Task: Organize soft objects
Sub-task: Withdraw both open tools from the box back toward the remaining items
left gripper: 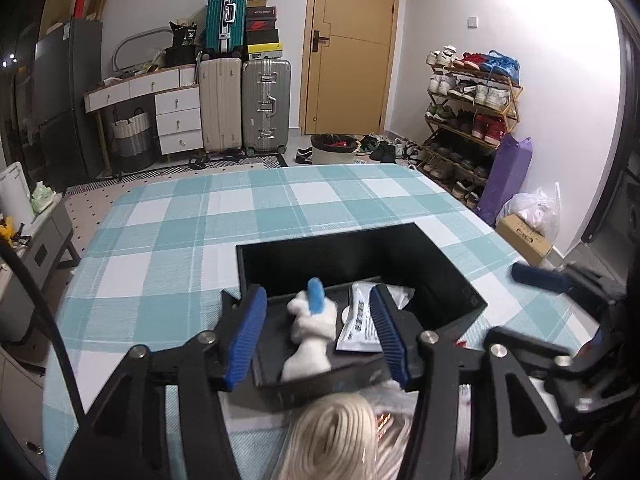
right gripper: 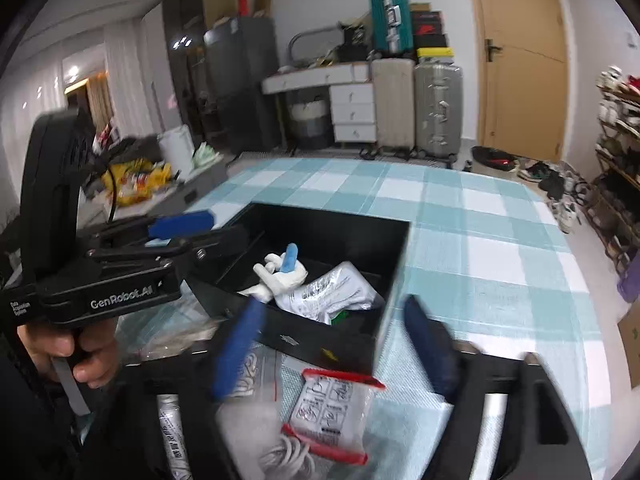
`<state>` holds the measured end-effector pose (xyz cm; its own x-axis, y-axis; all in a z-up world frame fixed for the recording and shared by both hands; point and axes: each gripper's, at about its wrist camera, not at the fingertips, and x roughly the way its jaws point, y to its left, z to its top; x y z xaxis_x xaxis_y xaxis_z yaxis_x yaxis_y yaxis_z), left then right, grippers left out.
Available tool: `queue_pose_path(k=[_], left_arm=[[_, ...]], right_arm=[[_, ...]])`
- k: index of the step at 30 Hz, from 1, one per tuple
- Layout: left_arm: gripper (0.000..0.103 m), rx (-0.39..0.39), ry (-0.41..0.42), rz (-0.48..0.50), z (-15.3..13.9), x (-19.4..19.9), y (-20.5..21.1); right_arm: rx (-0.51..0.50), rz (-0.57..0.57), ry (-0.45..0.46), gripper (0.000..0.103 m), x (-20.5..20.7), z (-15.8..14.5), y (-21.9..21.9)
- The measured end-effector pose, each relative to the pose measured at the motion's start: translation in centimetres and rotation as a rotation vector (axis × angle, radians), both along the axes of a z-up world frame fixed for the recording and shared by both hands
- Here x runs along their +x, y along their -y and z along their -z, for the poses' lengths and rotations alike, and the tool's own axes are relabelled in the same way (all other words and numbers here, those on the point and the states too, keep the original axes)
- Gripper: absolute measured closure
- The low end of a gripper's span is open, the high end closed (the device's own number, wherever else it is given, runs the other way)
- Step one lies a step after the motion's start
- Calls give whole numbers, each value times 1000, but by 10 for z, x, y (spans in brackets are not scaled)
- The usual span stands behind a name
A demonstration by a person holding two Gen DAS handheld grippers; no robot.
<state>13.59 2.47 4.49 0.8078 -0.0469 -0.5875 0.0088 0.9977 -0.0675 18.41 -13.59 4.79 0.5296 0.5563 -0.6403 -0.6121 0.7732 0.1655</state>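
The lower edge of the left wrist view cuts off a cream rope coil [left gripper: 336,436] that lies on the desk [left gripper: 168,240] just before the black box [left gripper: 460,296]; crinkled clear packaging beside it is blurred and cannot be identified. In the right wrist view, motion blur softens the near field. There a sealed packet with red edges [right gripper: 332,412] lies on the desk in front of the box, with a white cord bundle [right gripper: 288,456] partly cut off below it and a printed clear bag [right gripper: 172,440] half hidden behind the gripper frame.

Inside the box, from left to right: a white plush toy with a blue part [left gripper: 312,320], then a white printed pouch [left gripper: 360,320], touching it. A green item under the pouch is mostly hidden.

The left gripper [left gripper: 318,336] is spread wide, released, holding nothing; its fingers straddle the near wall of the box above the plush toy. The right gripper [right gripper: 336,344] is also spread wide and empty, hovering over the near box wall and the red-edged packet.
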Motion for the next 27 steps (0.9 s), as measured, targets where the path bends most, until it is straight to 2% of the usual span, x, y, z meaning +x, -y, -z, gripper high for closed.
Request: queue_pose_path(k=[1,2,7,9,15,27], left_arm=[[36,5,-1,-3,0,-4,0],[25,4,6,-11,-1,-9,0],[11,6,40,-43,-4,-34,-3],[0,-2,56,-59,-6,-46,-4],[0,-3,67,-51,-8,-68,-7],[0,-20,16,-71,6,-87,-11]], right_arm=[[11,6,2,5,-4,-2,5],[15,7,4,4,-7,-4,9],[19,17,19,1,-24,-9,20],[17,26,15,1,-29,-9,24],[9,24,22,1,-52,-10,31],[-6,-25,-22,1,-65,-1,26]])
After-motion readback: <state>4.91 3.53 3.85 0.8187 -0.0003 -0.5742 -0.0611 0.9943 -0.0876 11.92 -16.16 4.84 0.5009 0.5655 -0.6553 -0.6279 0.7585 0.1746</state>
